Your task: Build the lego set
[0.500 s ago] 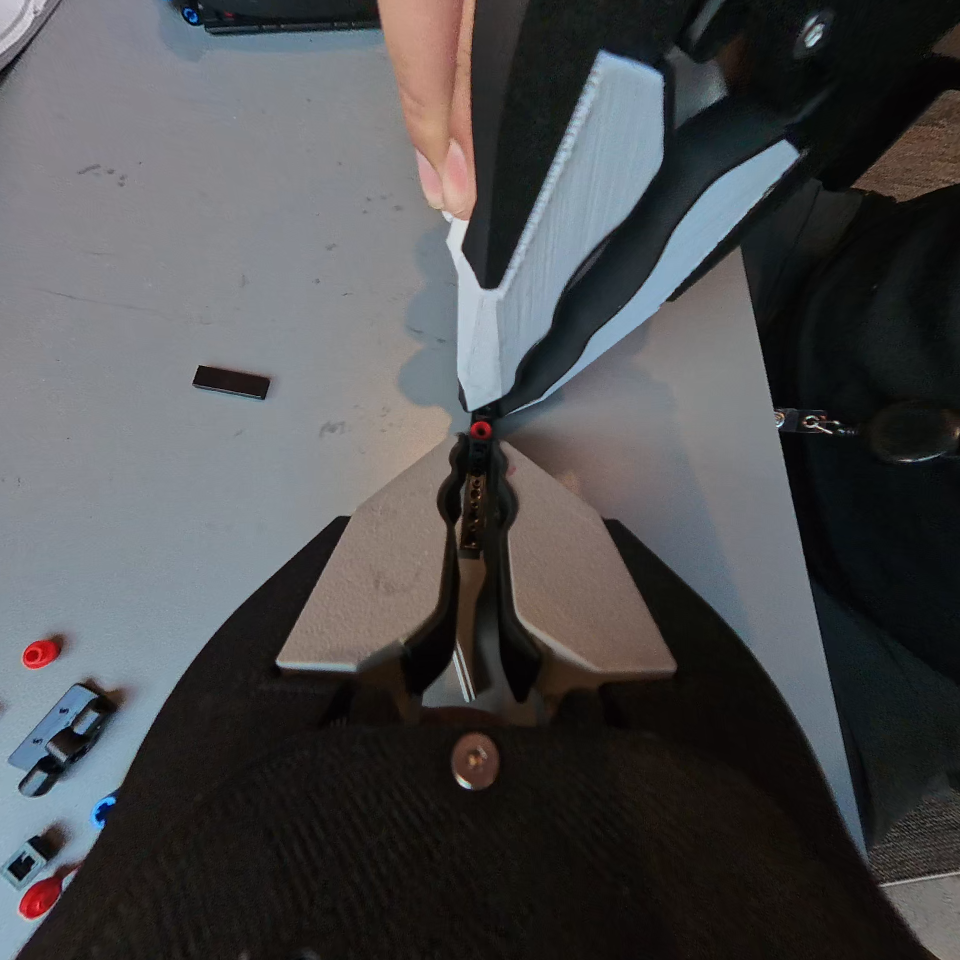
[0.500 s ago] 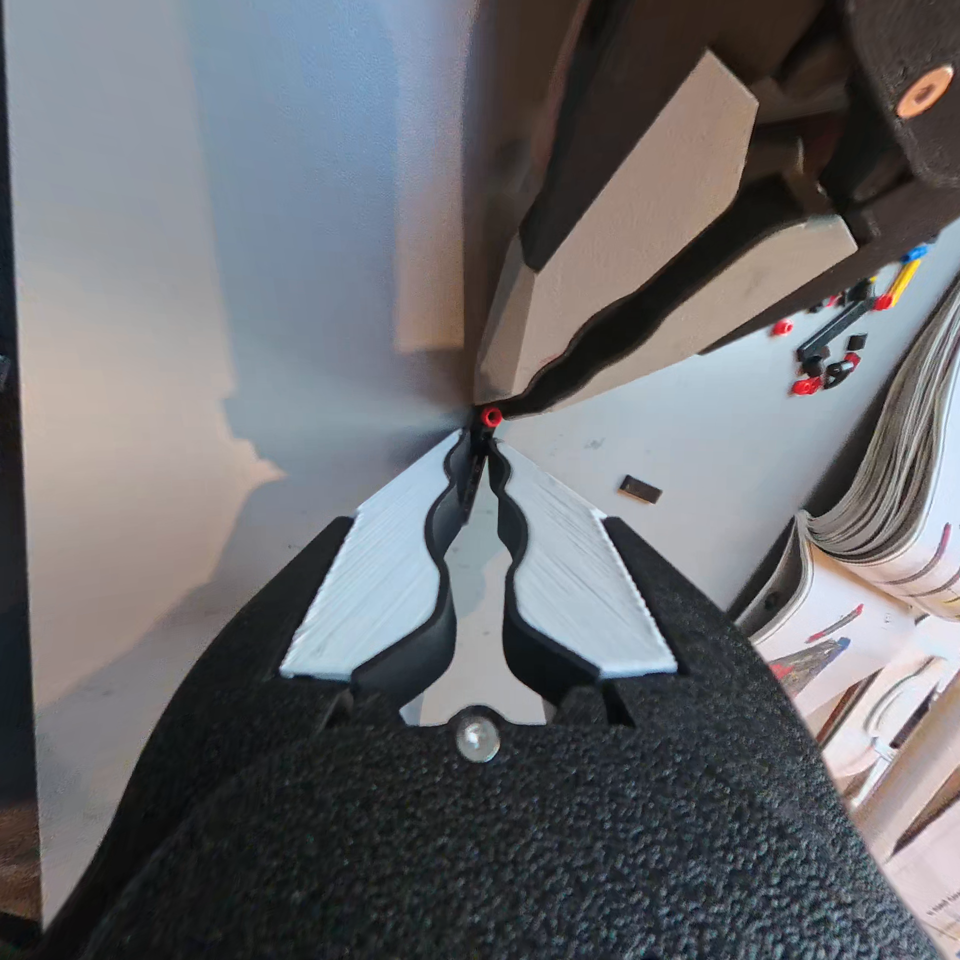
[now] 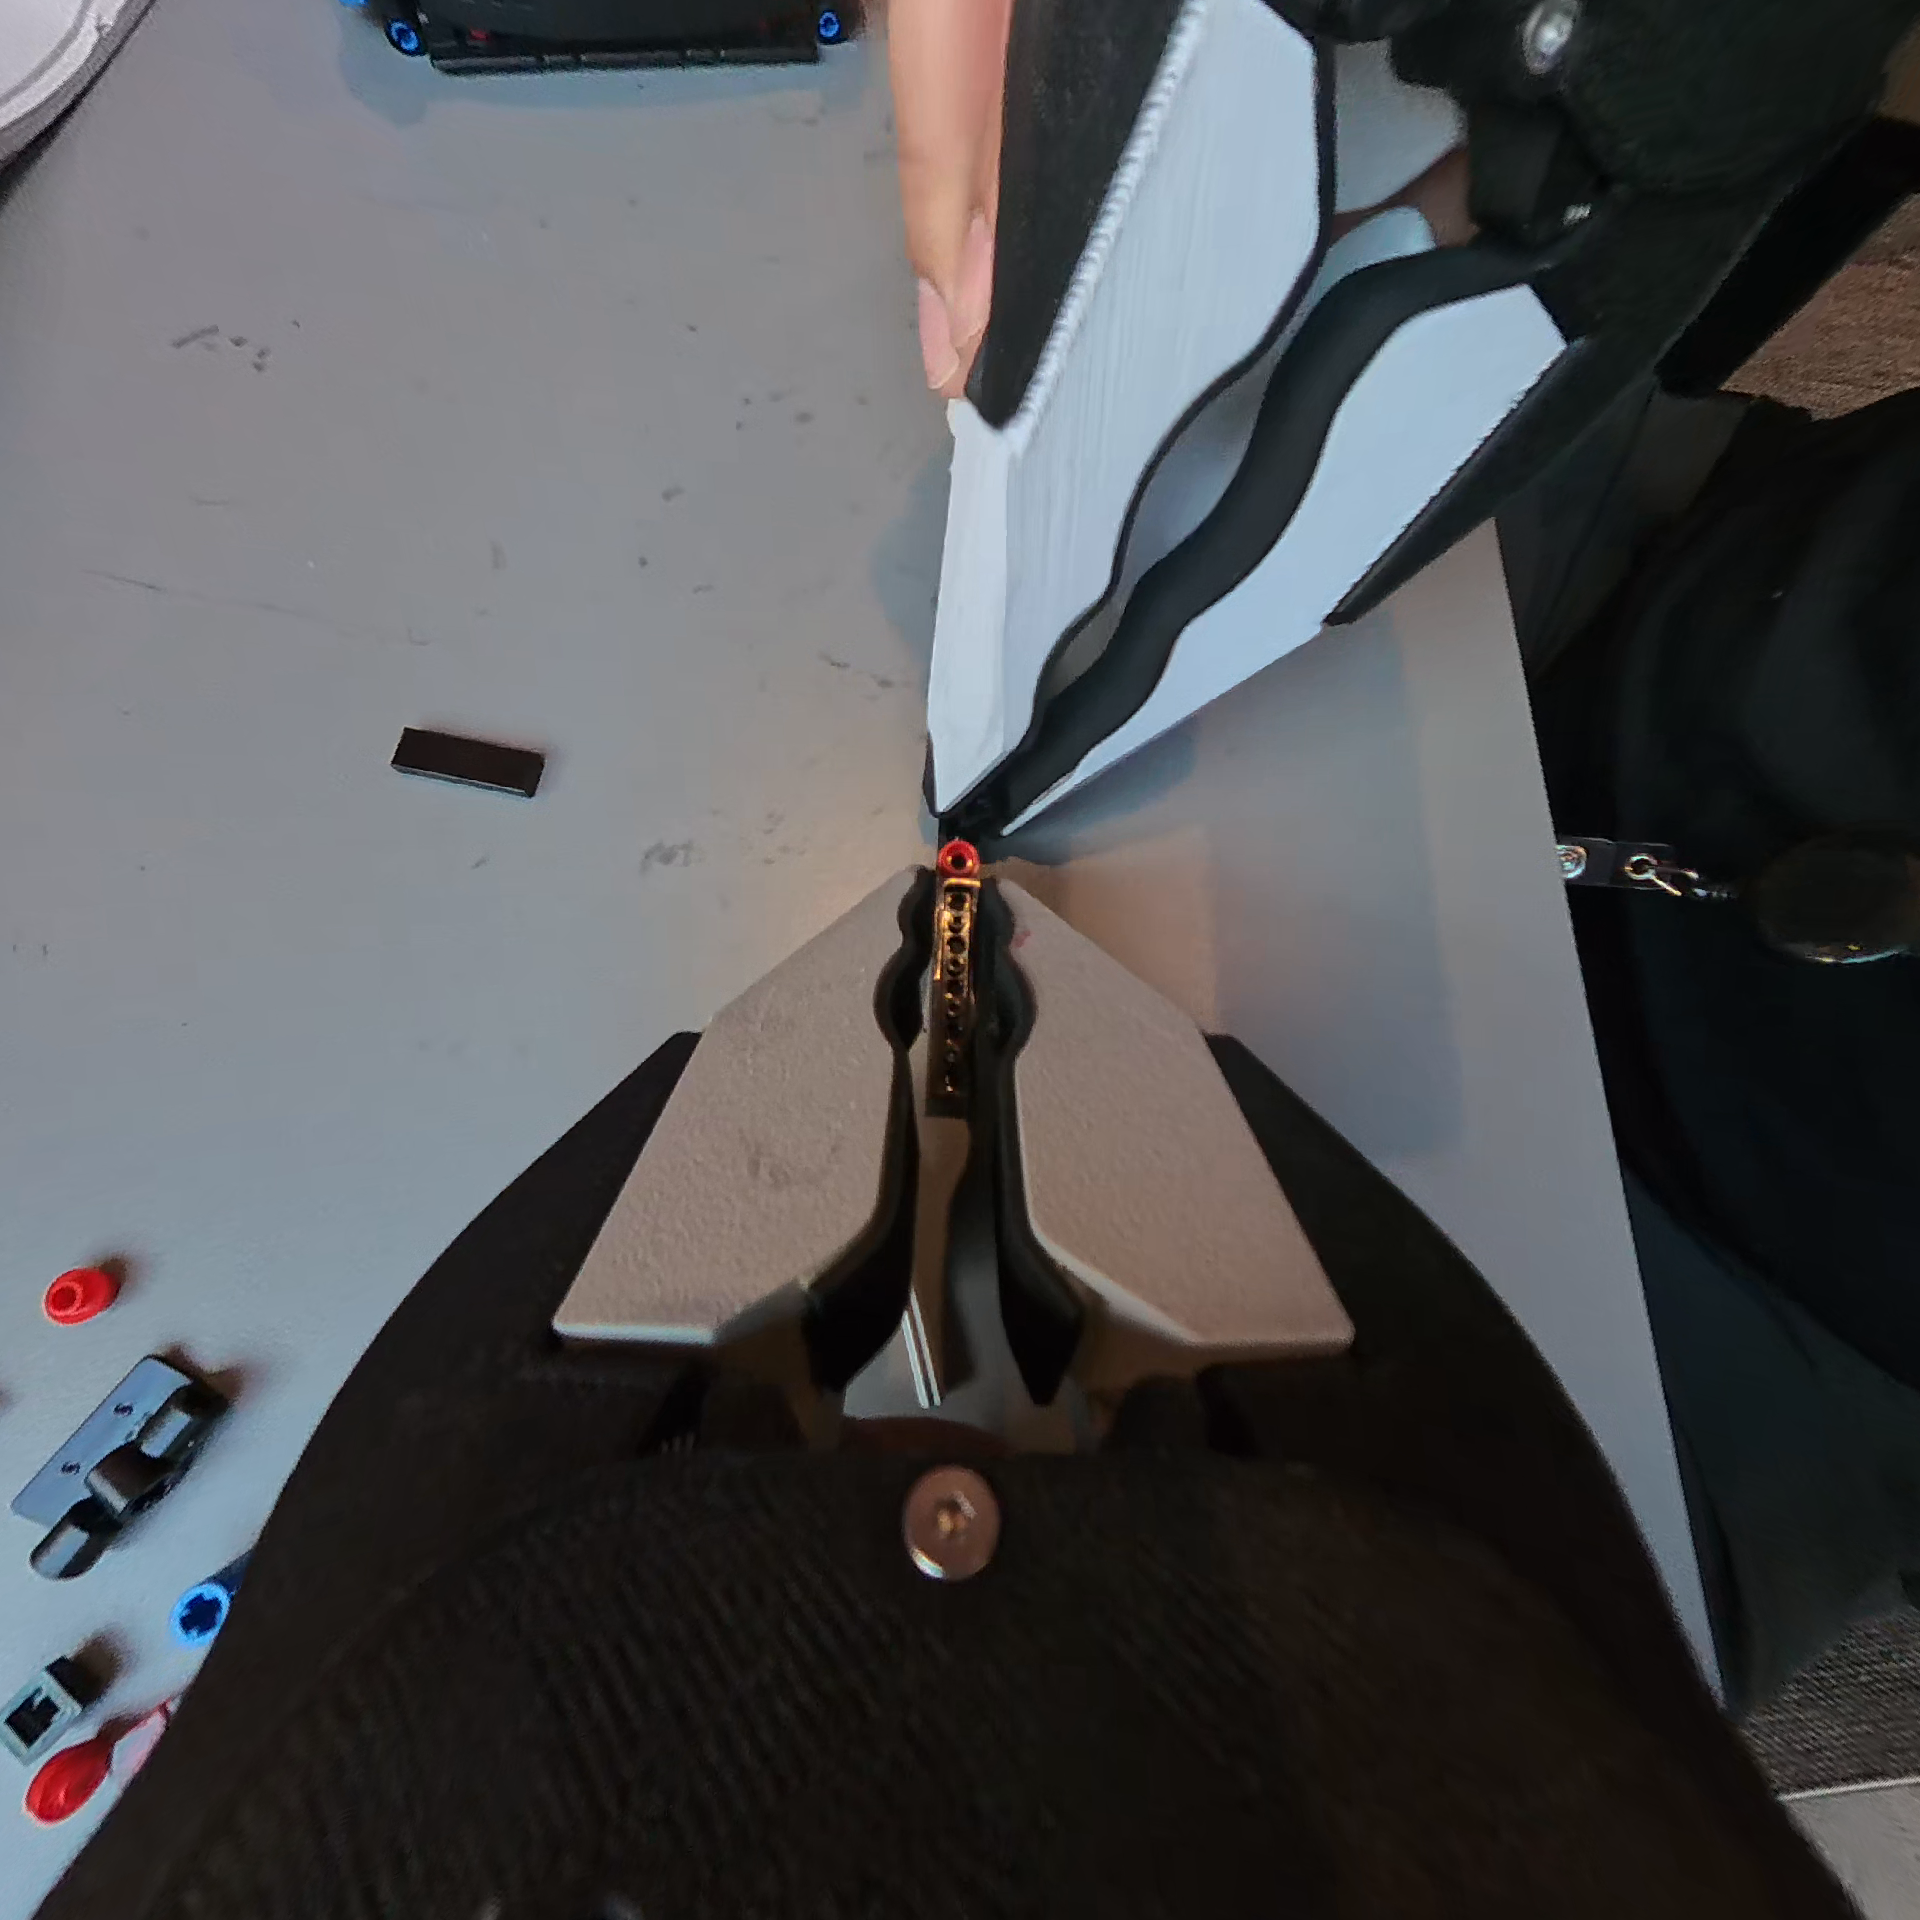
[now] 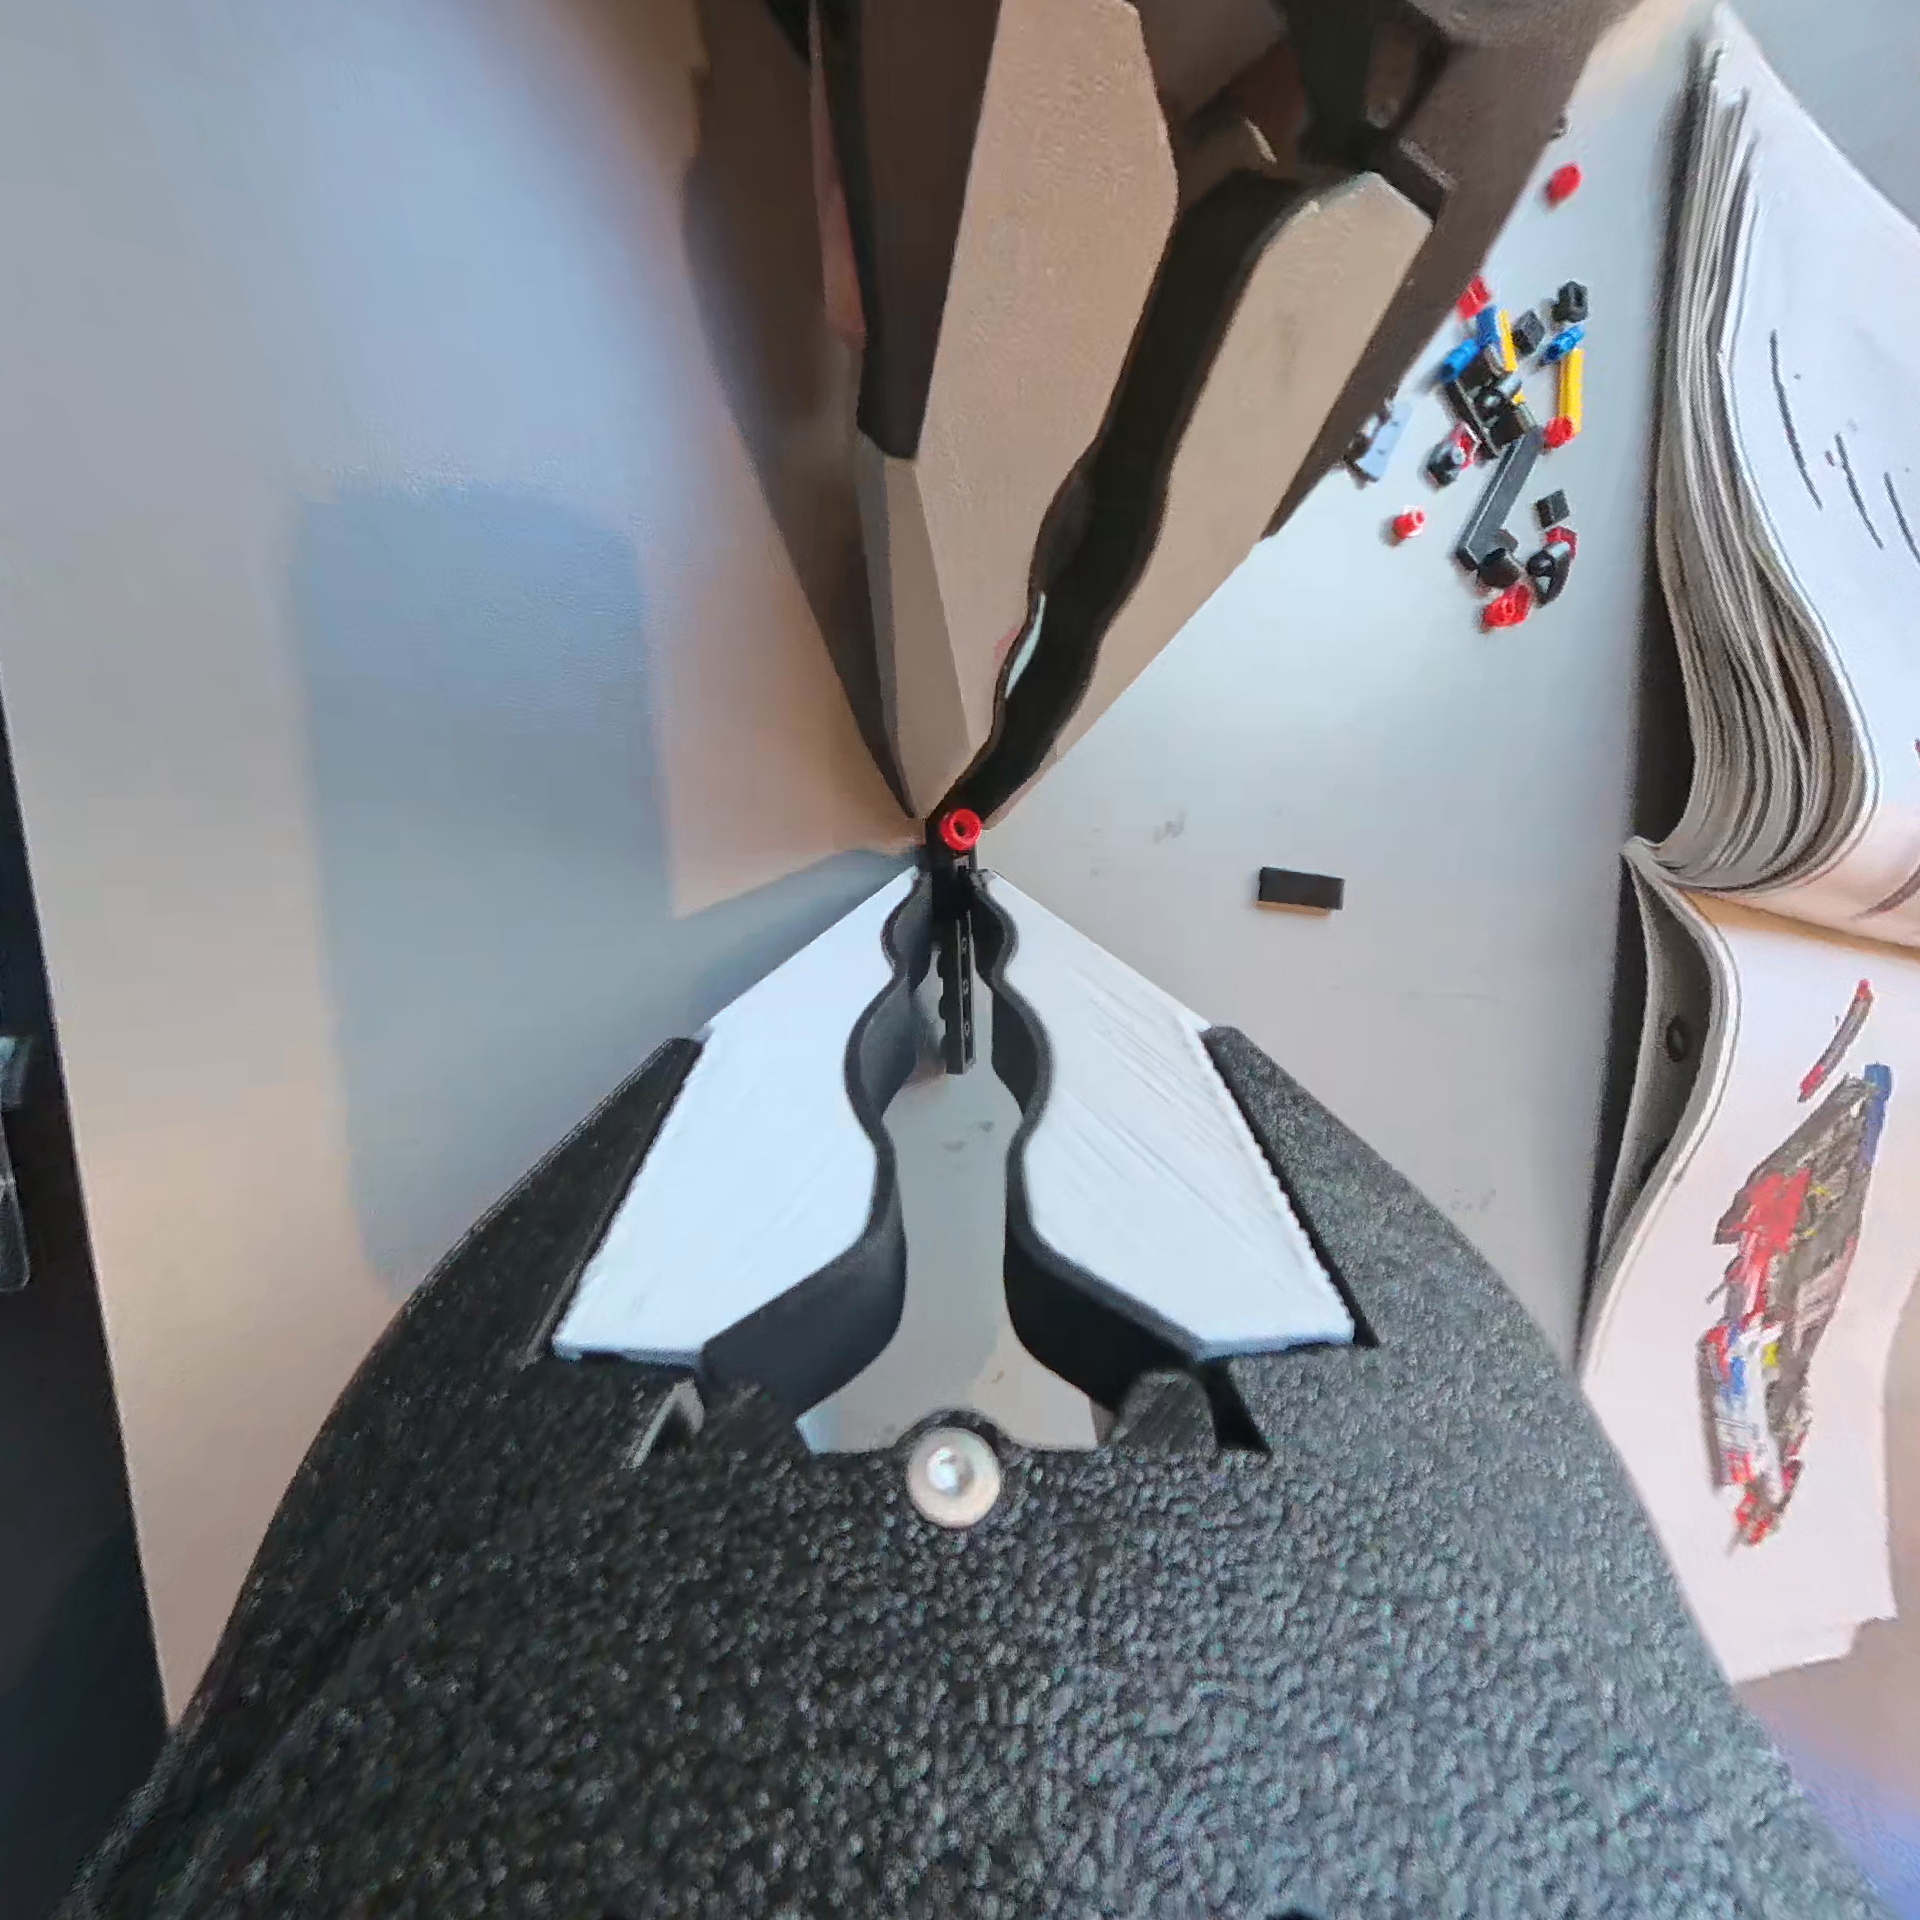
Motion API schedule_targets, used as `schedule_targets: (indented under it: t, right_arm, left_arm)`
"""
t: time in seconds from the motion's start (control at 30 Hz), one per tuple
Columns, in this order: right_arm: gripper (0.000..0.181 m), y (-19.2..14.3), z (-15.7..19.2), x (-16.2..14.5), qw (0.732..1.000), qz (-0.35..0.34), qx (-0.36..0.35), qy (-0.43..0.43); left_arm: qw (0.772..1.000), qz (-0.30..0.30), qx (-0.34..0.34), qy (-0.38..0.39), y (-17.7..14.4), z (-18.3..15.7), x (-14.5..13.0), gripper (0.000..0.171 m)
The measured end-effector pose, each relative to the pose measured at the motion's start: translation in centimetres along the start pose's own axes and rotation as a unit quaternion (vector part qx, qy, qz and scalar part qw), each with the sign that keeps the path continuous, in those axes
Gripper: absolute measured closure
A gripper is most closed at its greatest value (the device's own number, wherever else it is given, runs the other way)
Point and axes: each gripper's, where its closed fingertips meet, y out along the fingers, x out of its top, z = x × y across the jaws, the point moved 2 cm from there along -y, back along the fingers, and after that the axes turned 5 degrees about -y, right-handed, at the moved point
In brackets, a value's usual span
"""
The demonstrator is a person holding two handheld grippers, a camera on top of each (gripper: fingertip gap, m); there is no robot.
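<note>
In the left wrist view my left gripper (image 3: 957,891), with tan fingers, is shut on a black holed beam (image 3: 954,997) lying lengthwise between its jaws. A small red pin (image 3: 957,858) sits at the beam's far end. The right gripper (image 3: 968,821), with white fingers, comes down from the upper right and meets it tip to tip at the pin. In the right wrist view my right gripper (image 4: 954,878) is shut on a black holed beam (image 4: 961,987), with the red pin (image 4: 957,826) at its tip and the left gripper (image 4: 951,805) above it.
A black flat tile (image 3: 468,762) lies alone on the grey table (image 3: 416,416). Loose red, blue and dark pieces (image 3: 114,1455) lie at the lower left. In the right wrist view a pile of pieces (image 4: 1507,436) lies beside an open instruction booklet (image 4: 1818,623). The table edge runs down the right. Less than 4 cm separates the two grippers' tips.
Both grippers stay tip to tip at the red pin. They have turned relative to each other: the left gripper now stands steeper in the right wrist view, and more of each black beam shows.
</note>
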Motion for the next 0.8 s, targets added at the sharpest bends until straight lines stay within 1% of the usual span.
schedule_targets:
  t: [0.03,0.17,0.27,0.33,0.43,0.5,0.53,0.6,0.67,0.8]
  right_arm:
    - [0.175,-0.1,0.1,0.0,1.0,-0.007,0.004,0.012]
    - [0.165,-0.5,0.0,-0.4,0.998,-0.022,0.016,0.053]
    - [0.161,-0.8,-0.2,-0.8,0.998,-0.021,0.015,0.064]
    - [0.161,-1.2,-0.4,-0.9,0.998,-0.025,0.014,0.064]
    - [0.168,-1.7,0.1,-0.7,0.995,-0.038,0.059,0.071]
    - [0.166,-1.9,0.1,-0.6,0.995,-0.038,0.082,0.052]
    - [0.162,-1.9,0.0,-0.7,0.995,-0.035,0.09,0.036]
    - [0.161,-1.7,-0.4,-1.1,0.995,-0.022,0.101,0.01]
    - [0.164,-1.6,-0.3,-1.1,0.992,-0.018,0.128,-0.015]
    - [0.172,-1.6,-0.2,-0.8,0.987,-0.022,0.144,-0.072]
  left_arm:
    - [1.0,0.0,0.001,0.003,0.0,0.0,0.0,0.167]
    - [1.0,0.0,0.002,0.008,0.0,0.0,0.0,0.167]
    - [1.0,0.001,0.007,0.019,0.0,0.0,0.0,0.167]
    - [1.0,0.001,0.005,0.018,0.0,0.0,0.0,0.167]
    - [1.0,0.001,0.004,0.016,0.0,0.0,-0.1,0.167]
    - [1.0,0.001,0.005,0.018,0.0,0.0,-0.1,0.166]
    - [1.0,0.001,0.005,0.018,0.0,0.0,-0.1,0.166]
    - [1.0,0.001,0.005,0.017,0.0,0.0,-0.1,0.166]
    - [1.0,0.001,0.004,0.017,0.0,0.0,-0.1,0.166]
    - [1.0,0.001,0.003,0.015,-0.1,0.0,-0.1,0.166]
